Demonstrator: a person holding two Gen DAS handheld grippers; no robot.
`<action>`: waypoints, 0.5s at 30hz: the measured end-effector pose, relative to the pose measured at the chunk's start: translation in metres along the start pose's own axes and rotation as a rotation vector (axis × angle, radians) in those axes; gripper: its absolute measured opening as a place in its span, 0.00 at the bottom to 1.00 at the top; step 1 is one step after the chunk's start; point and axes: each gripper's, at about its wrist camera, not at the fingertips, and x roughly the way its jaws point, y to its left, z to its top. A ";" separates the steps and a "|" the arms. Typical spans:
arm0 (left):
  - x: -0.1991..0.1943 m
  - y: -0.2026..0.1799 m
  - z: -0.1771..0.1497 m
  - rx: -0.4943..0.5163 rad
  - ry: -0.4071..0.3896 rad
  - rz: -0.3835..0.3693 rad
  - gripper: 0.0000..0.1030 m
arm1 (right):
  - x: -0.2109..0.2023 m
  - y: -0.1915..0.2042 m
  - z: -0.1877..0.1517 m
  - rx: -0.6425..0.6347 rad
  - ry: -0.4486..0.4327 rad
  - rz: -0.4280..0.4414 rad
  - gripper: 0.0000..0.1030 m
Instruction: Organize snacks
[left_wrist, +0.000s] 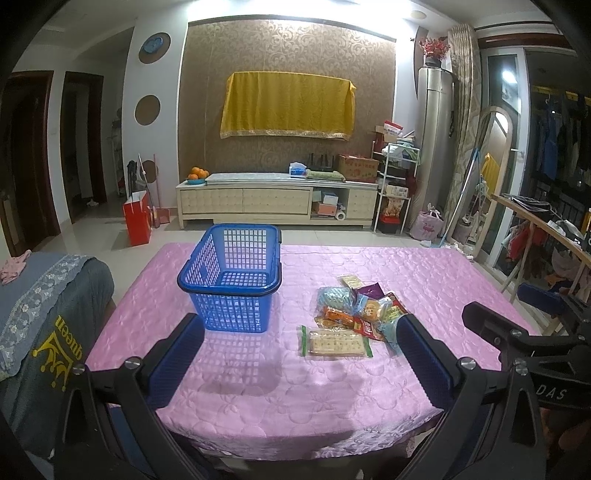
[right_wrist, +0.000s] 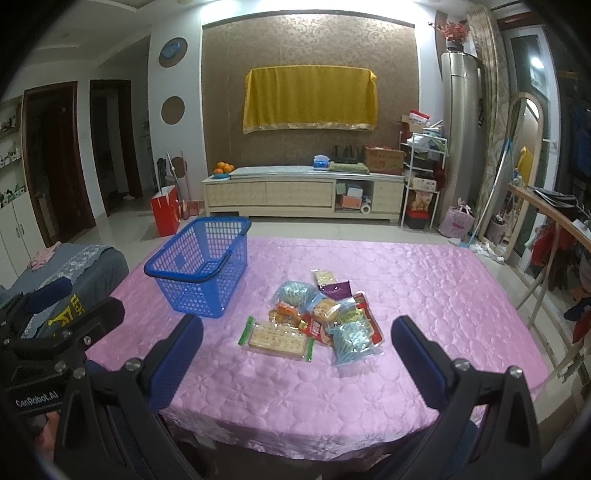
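An empty blue plastic basket (left_wrist: 231, 280) stands on the pink tablecloth (left_wrist: 258, 398), left of a pile of snack packets (left_wrist: 360, 310). A clear cracker pack (left_wrist: 336, 342) with green ends lies nearest me. My left gripper (left_wrist: 299, 354) is open and empty, held above the near table edge in front of the basket. In the right wrist view the basket (right_wrist: 201, 264) is at the left, the snack pile (right_wrist: 325, 314) in the middle with the cracker pack (right_wrist: 277, 336) in front. My right gripper (right_wrist: 297, 350) is open and empty, facing the pile.
A grey-covered seat (left_wrist: 48, 306) stands left of the table. A wooden rail (left_wrist: 546, 229) and hanging clothes are at the right. A TV cabinet (left_wrist: 277, 201) and a red bag (left_wrist: 137, 221) stand beyond the table on the floor.
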 end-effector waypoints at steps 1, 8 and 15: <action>0.001 0.000 0.002 0.001 0.002 -0.002 1.00 | 0.001 0.000 0.002 -0.002 0.001 0.000 1.00; 0.022 -0.009 0.021 0.017 0.017 -0.020 1.00 | 0.016 -0.012 0.020 -0.003 0.009 -0.004 1.00; 0.068 -0.015 0.046 0.012 0.071 -0.040 1.00 | 0.047 -0.043 0.046 -0.004 0.015 0.026 1.00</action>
